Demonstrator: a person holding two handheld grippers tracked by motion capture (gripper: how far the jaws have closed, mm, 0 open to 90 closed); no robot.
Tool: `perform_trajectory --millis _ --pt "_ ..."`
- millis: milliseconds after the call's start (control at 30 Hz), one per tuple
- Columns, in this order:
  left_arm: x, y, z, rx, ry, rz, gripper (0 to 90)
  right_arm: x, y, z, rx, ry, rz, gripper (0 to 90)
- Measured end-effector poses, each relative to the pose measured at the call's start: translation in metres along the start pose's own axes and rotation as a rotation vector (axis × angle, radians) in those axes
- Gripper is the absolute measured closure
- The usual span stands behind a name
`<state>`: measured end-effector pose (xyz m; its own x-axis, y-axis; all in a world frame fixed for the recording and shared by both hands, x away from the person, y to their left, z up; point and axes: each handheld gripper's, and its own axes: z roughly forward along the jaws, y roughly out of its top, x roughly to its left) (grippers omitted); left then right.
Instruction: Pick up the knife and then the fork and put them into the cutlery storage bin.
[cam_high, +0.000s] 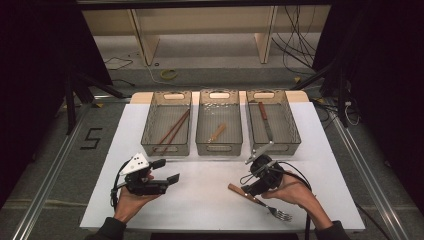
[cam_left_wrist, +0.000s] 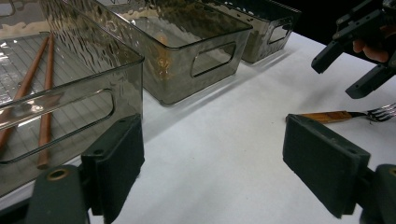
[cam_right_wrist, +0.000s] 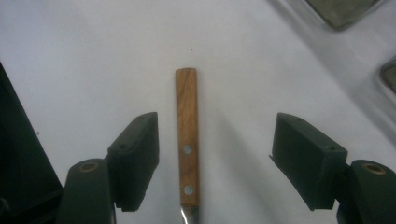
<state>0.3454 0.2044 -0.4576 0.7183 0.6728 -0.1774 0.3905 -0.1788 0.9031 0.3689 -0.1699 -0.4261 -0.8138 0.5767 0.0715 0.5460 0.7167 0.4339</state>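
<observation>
A fork (cam_high: 260, 202) with a wooden handle lies flat on the white table, its tines toward the near right. My right gripper (cam_high: 248, 186) hovers over the handle end. In the right gripper view the handle (cam_right_wrist: 187, 135) lies between the two jaws (cam_right_wrist: 217, 140), which stand open with a gap on both sides of it. My left gripper (cam_high: 167, 171) is held at the near left, open, with nothing between its jaws (cam_left_wrist: 212, 163). From the left gripper view I see the fork (cam_left_wrist: 327, 116) and the right gripper (cam_left_wrist: 348, 70) above it.
Three smoky clear baskets stand in a row at the back of the table. The left one (cam_high: 150, 131) holds chopsticks (cam_high: 172, 127), the middle one (cam_high: 200, 131) a small wooden-handled utensil (cam_high: 217, 132), the right one (cam_high: 292, 125) a knife (cam_high: 265, 122). Bare white table lies between the two hands.
</observation>
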Motion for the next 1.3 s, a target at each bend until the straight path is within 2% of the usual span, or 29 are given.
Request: perform_trajectory --millis 667,1067,1300 --pt "0.0 0.0 0.0 -0.006 0.004 0.003 19.5 0.011 -0.011 0.013 0.086 0.0 -0.038 43.1" --pt "0.0 0.0 0.0 -0.005 0.003 0.003 19.5 0.013 -0.017 0.02 0.141 0.001 -0.06 55.3" --pt "0.0 0.0 0.0 -0.004 0.003 0.004 19.5 0.015 -0.018 0.023 0.168 -0.016 -0.078 63.2"
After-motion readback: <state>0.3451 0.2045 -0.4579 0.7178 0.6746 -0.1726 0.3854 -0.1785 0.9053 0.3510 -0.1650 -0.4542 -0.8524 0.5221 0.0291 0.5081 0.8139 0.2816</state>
